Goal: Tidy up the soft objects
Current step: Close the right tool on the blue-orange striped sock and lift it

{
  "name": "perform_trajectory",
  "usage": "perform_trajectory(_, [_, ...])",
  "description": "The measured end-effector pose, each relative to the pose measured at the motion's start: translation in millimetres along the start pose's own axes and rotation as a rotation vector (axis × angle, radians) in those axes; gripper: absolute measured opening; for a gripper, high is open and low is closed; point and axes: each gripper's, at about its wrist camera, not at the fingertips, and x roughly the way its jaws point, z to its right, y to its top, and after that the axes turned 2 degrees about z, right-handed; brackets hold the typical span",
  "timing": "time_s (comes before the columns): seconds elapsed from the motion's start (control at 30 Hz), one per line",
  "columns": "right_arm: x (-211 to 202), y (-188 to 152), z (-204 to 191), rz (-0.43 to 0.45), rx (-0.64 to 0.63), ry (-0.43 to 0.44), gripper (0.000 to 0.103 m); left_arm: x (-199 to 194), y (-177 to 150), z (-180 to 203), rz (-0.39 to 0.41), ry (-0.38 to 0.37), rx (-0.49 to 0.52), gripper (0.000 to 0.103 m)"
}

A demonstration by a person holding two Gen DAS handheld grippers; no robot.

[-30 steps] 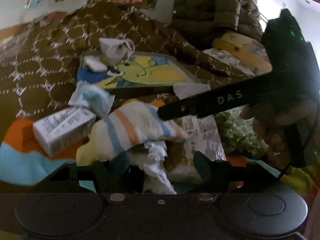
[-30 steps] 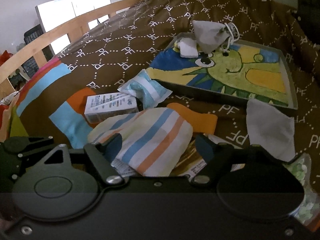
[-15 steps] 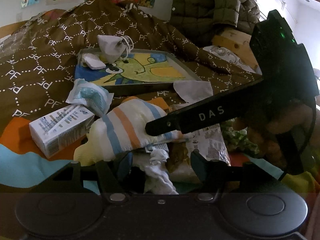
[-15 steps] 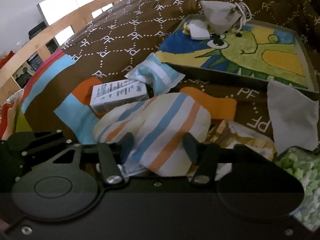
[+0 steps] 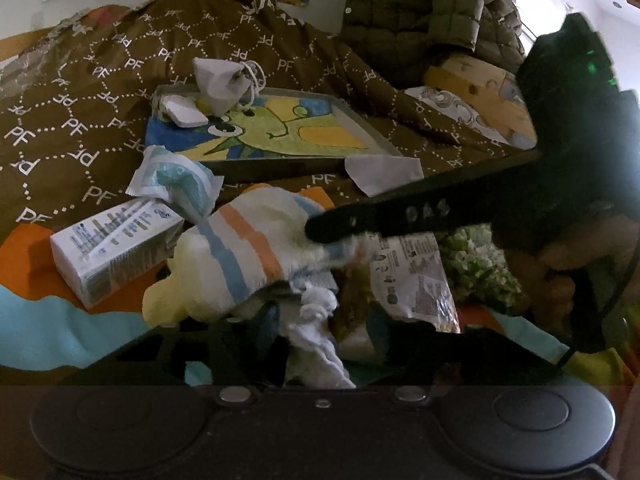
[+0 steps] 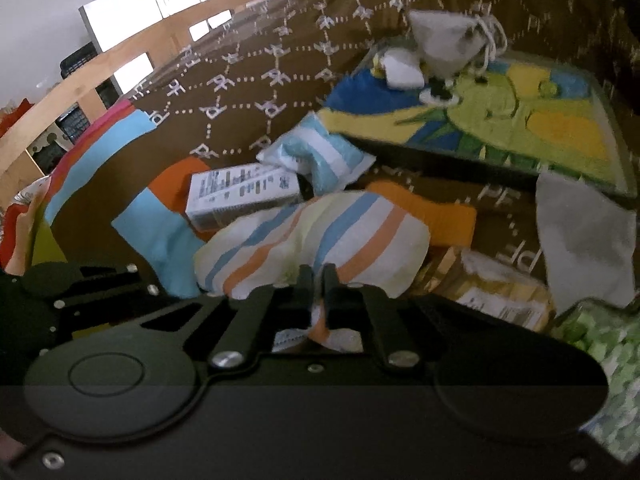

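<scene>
One claw (image 6: 318,280) on striped cloth (image 6: 320,236).

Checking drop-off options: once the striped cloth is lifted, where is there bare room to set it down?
Free: the tray's yellow-green middle and right, beyond the drawstring pouch and white pad; also the brown blanket left of the tray. Crowded: around the striped cloth, hemmed by box, striped packet and grey cloth.

Both wrist cameras sit low and close over the bed, sharing the cream, blue-and-orange striped cloth (image 5: 240,256) (image 6: 320,236) at 12 o'clock.
</scene>
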Motion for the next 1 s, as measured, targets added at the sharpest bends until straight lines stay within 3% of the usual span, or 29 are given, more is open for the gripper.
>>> perform_trajectory(0.27, [-18.4,13.8,3.7,0.079,0.015,-0.019,0.0,1.8,7.1,-0.6,0.022,-0.015,-0.041,0.047])
perform_trajectory(0.43, [-25.1,18.7,8.6,0.105,0.026,-0.026,0.0,-3.0,10.4,8.1,0.043,-0.026,-0.014,0.044])
perform_trajectory(0.63, [-27.4,20.0,9.7,0.112,0.029,-0.023,0.0,0.2,9.4,11.8,0.026,0.007,0.012,0.031])
perform_trajectory(0.67, [-27.5,20.0,9.0,0.114,0.03,-0.024,0.0,0.7,9.2,10.5,0.023,0.013,0.01,0.027])
perform_trajectory(0.7, [-27.4,19.9,8.5,0.114,0.03,-0.024,0.0,0.7,9.2,9.3,0.022,0.02,0.005,0.016])
perform_trajectory(0.73, [-27.9,20.2,8.6,0.114,0.031,-0.022,0.0,0.8,9.5,8.0,0.021,0.024,0.0,0.014])
perform_trajectory(1.0, [-35.0,23.8,2.4,0.159,0.009,-0.051,0.0,-12.1,13.7,18.7,0.061,0.035,0.015,0.009])
